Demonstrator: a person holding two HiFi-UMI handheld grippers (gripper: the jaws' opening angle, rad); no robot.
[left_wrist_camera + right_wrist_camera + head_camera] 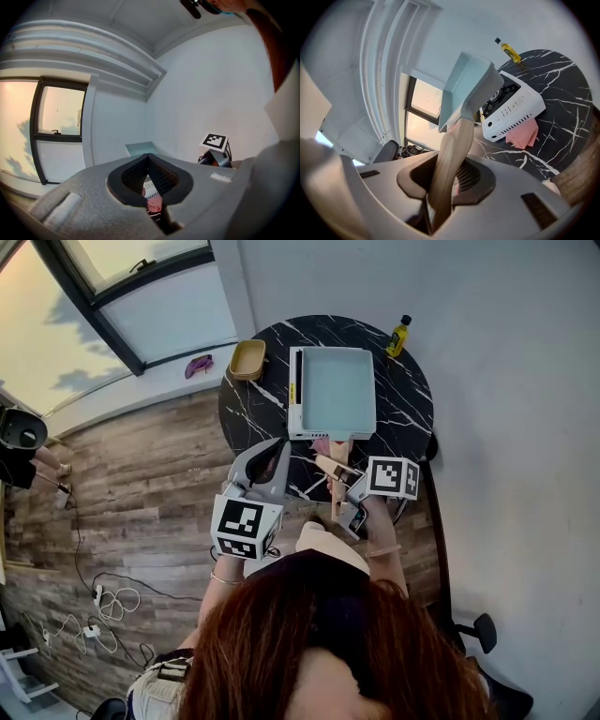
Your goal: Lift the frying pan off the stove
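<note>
Frying pan (465,84) held above stove (513,110), handle (457,136) clamped in right tongs (447,180), left tongs (149,161) together, empty

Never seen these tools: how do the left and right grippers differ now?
The right gripper clamps the frying pan by its wooden handle; the left gripper holds nothing. The right's jaws stand apart around it; the left's meet at their tips. Both carry marker cubes.

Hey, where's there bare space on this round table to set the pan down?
In the head view, widest bare marble lies right of the stove, bounded by the yellow bottle and the table rim. A narrower strip lies left of the stove, below the tan bowl. The near edge is crowded: pink cloth, pan handle, left gripper, right gripper.
</note>
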